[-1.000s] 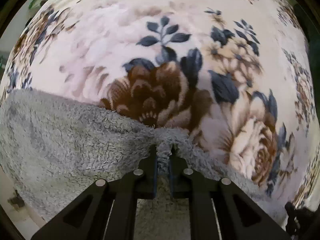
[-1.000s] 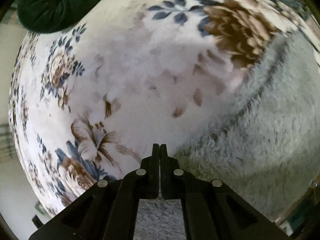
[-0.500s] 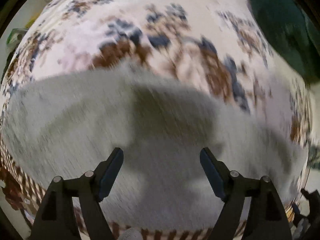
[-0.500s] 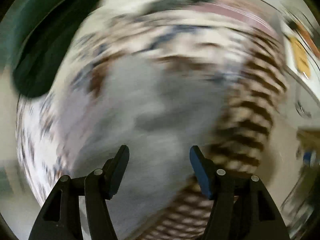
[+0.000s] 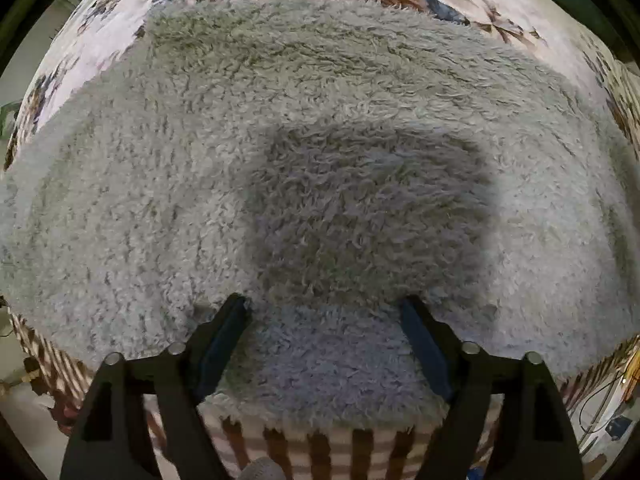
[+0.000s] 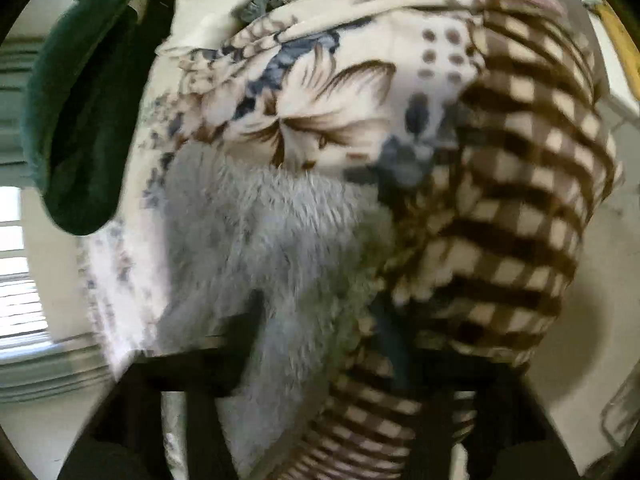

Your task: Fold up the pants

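- The left gripper point(image 5: 324, 308) points straight down at the grey fleecy pants point(image 5: 304, 152). Its jaws are spread wide and opening, tips just at the fleece, nothing pinched between them.
- The pants fill the space ahead of and to both sides of the left fingers, with the gripper's shadow on the pile just beyond the tips.
- The flowered blanket point(image 5: 100, 28) shows past the pants; its striped border lies under the fingers.
- The right gripper point(image 6: 316, 320) is blurred, jaws apart; pants point(image 6: 256, 216) edge lies between the fingers, no grip visible.
- A dark green cloth point(image 6: 80, 120) hangs far left of them.
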`<control>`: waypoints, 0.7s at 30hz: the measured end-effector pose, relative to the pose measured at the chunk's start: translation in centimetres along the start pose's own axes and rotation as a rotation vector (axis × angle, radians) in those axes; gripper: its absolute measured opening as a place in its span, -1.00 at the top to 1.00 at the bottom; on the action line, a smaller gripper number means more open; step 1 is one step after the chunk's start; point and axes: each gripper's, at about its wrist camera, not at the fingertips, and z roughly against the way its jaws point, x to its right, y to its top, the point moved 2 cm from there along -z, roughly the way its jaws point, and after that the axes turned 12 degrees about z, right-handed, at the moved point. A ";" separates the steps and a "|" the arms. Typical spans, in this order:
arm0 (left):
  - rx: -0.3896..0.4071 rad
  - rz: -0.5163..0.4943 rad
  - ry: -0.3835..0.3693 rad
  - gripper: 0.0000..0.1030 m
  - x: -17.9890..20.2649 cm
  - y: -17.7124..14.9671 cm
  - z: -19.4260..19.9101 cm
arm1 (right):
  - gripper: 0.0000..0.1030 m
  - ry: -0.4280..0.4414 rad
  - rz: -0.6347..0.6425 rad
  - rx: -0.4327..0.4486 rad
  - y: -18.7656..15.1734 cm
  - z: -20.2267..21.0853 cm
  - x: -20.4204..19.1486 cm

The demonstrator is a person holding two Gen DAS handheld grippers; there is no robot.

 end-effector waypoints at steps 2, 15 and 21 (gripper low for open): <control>-0.015 0.024 -0.023 -0.74 0.0 0.3 -0.9 | -0.30 0.036 0.002 -0.025 -1.0 -0.6 0.8; -0.014 0.065 -0.021 -1.00 1.6 2.1 -3.8 | -0.23 0.508 -0.156 0.130 -1.0 -7.7 2.0; -0.004 0.087 -0.017 -1.00 1.0 2.8 -4.4 | -0.18 0.508 -0.047 0.111 0.2 -9.1 -1.0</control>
